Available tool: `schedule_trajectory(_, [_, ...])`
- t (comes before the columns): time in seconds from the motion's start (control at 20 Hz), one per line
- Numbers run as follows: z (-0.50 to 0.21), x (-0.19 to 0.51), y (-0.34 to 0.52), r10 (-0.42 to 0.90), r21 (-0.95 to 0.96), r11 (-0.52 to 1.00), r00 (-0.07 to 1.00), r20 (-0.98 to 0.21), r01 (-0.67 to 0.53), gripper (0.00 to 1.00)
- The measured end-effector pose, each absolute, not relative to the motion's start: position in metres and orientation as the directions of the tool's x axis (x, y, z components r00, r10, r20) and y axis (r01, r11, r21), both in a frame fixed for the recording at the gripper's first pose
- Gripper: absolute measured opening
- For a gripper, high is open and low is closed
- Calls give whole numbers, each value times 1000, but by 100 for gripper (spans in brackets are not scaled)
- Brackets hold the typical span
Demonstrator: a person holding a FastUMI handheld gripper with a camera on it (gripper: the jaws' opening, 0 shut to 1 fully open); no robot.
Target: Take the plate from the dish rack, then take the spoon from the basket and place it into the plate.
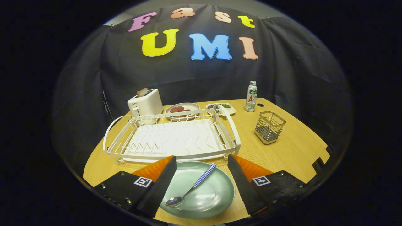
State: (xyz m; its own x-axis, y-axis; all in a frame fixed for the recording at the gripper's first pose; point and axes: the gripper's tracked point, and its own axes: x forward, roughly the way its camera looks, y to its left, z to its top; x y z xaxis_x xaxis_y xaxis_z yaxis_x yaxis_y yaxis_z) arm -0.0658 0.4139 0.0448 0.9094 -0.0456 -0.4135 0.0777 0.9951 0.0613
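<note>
Wooden table [292, 147] carries my green plate [216, 194] with the spoon [191, 188] lying in it, between my tongs [201, 185], spread apart and empty; dish rack [172, 138] just beyond, basket [269, 127] beside it.

Spoon [191, 188] in plate [216, 197] between parted jaws of gripper [201, 166], dish rack [171, 138] beyond

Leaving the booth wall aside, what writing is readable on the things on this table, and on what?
Toaster: small dark print on its front, too blurred to read.
Bottle: printed label, too small to read surely.
Plate, spoon, basket: none.
Gripper, open astride the plate: square markers, no words.
</note>
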Motion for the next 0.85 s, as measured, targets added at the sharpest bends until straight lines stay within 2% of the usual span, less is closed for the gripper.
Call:
schedule_trajectory(0.3, [98, -53, 405, -42, 62, 996, 947, -319, 65, 100])
schedule_trajectory(0.85, [283, -16, 363, -14, 29, 999, 1000, 2, 14, 100])
